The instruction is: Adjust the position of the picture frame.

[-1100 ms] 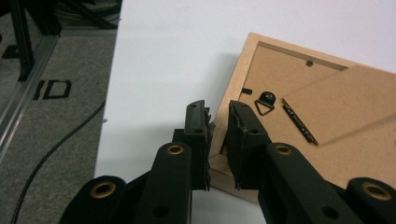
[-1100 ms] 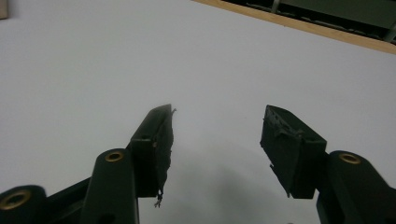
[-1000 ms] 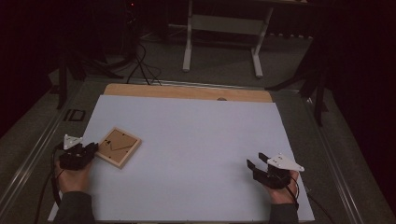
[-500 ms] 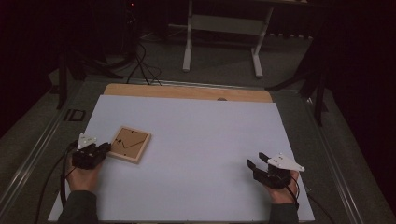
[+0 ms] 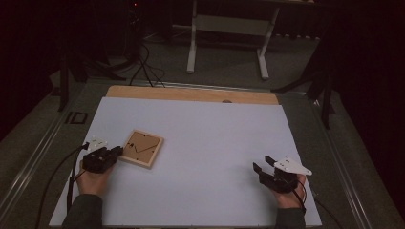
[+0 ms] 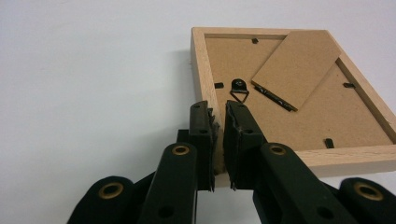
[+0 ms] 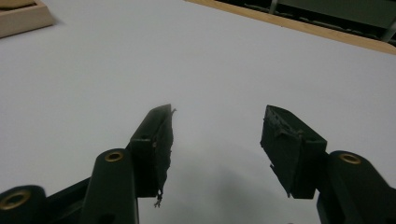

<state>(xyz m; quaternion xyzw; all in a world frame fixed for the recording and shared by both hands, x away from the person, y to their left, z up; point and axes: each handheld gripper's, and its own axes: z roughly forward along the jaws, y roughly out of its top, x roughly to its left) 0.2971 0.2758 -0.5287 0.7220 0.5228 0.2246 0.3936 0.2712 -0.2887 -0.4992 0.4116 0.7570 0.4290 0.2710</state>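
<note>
- Looking down from the high view, a white table (image 5: 205,143) holds a small wooden picture frame (image 5: 141,148) lying back side up, near the left edge. The left gripper (image 5: 116,151) sits at the frame's near left side, with a hand behind it. The right gripper (image 5: 262,163) rests far off on the right side of the table, well apart from the frame.
- Seen from the left gripper view, the two black jaws are pinched tight on the frame's (image 6: 289,88) wooden edge, one on the outside and one on the inside. The brown back board shows a little black hanger (image 6: 239,88) and a brown stand flap (image 6: 299,65).
- Seen from the right gripper view, the right gripper (image 7: 217,140) has its jaws wide apart, with nothing between them but white table (image 7: 233,60). A corner of the frame (image 7: 23,16) peeks in at the top left.
</note>
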